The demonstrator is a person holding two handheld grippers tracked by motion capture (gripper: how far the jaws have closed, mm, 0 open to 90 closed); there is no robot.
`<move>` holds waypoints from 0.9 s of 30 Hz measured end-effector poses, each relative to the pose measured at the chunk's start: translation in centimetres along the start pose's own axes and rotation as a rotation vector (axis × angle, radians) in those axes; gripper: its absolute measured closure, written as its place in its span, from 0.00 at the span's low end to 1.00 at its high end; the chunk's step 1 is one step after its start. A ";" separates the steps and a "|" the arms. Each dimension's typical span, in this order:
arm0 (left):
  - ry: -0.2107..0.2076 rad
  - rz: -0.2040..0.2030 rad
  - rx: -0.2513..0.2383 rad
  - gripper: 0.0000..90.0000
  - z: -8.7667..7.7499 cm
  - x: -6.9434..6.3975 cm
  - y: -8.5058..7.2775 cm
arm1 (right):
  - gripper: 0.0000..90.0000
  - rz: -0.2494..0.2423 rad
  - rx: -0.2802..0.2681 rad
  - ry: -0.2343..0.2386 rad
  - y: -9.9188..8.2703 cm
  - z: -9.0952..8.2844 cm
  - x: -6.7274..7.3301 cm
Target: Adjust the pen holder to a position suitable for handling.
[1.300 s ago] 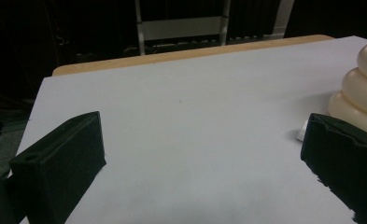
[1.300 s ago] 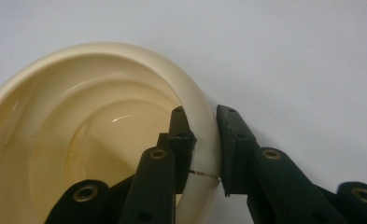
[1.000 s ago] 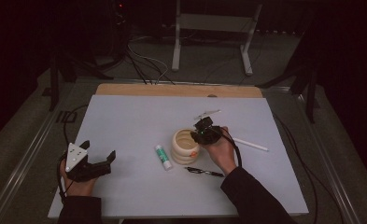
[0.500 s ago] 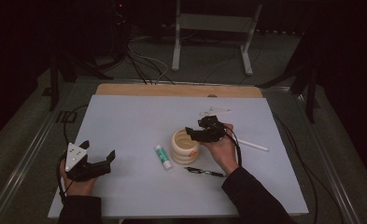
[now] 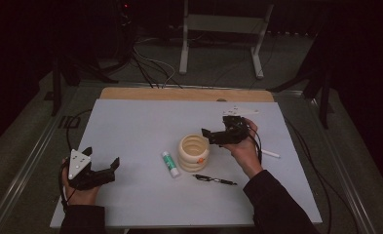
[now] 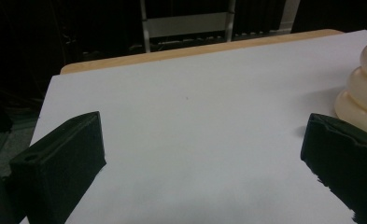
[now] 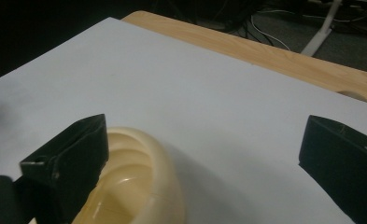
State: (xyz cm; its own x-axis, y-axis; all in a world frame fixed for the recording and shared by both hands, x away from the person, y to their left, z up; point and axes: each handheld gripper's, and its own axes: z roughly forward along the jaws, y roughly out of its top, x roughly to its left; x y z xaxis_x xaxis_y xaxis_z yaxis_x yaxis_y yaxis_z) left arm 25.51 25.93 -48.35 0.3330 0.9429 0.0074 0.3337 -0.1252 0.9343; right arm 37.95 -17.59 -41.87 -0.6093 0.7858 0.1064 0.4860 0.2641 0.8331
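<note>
A cream ribbed cup (image 5: 193,152) stands mid-table, with a small orange spot on its near side. My right gripper (image 5: 209,136) hovers just right of and above the cup's rim. Its jaws have just been opening and now stand wide apart with nothing between them. In the right gripper view the cup (image 7: 139,186) lies under the left jaw of that gripper (image 7: 204,149). My left gripper (image 5: 101,157) rests open at the table's near left, holding nothing. In the left gripper view the cup (image 6: 361,93) stands beyond the right jaw of this gripper (image 6: 204,154).
A white glue stick with a green cap (image 5: 170,163) lies left of the cup. A black pen (image 5: 215,180) lies in front of it, and a white pen (image 5: 270,154) lies to the right behind my right hand. The white table top (image 5: 140,122) has a wooden far edge (image 5: 179,93).
The right gripper has lifted from the cup's rim and drawn back a little to the right, and its jaws have gone from shut to wide open. The left gripper has not moved.
</note>
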 end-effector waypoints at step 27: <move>0.017 0.002 0.007 0.00 0.0 -0.1 -0.1 | 0.00 -0.010 -0.014 -0.073 -1.4 -3.3 -5.5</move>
State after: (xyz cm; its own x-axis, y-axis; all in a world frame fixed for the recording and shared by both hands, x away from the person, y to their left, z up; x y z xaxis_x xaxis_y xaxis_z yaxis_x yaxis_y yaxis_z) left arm 25.46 25.88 -48.49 0.3188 0.9477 0.0157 0.3388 -0.1294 0.9319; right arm 38.51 -24.12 -41.84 -0.5667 0.8219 0.0586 0.4712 0.2649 0.8413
